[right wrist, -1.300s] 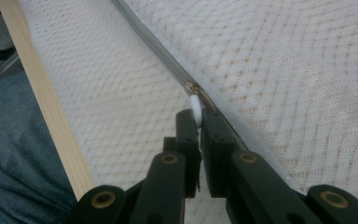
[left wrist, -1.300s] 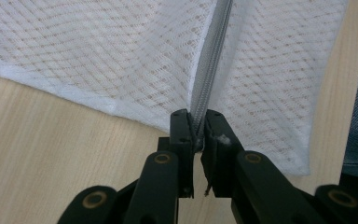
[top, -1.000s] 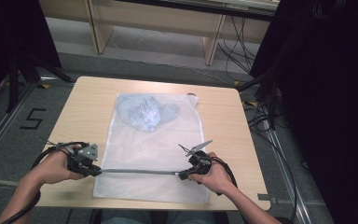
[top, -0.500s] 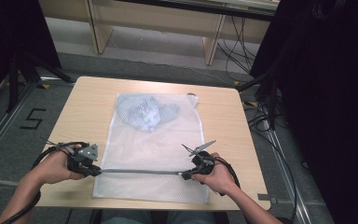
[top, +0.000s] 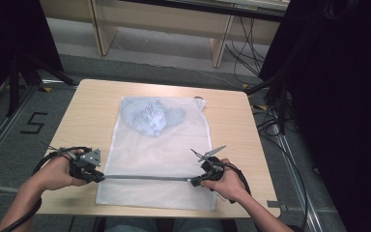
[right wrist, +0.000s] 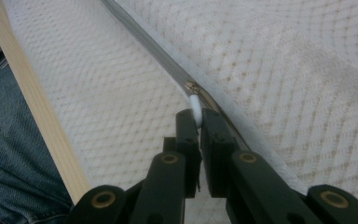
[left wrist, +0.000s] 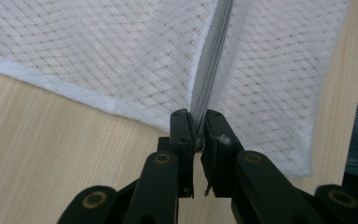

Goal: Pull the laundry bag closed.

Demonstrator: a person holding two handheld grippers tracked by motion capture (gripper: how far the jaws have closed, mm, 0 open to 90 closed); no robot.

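Our left tool [left wrist: 196, 133] is clamped on the end of the grey zipper [left wrist: 209, 70], and our right tool [right wrist: 196, 122] pinches the white zipper pull [right wrist: 195, 107]. Between them the zipper runs taut across the near part of the white mesh laundry bag [top: 149, 145], which lies flat on the wooden counter [top: 232, 121]. A bluish garment [top: 149, 116] sits inside its far end.

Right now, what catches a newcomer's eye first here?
A white mesh bag lies flat on the wooden table, a blue cloth bunched inside its far end. Near the front edge, the left gripper clamps the grey zipper and the right gripper pinches its white pull.
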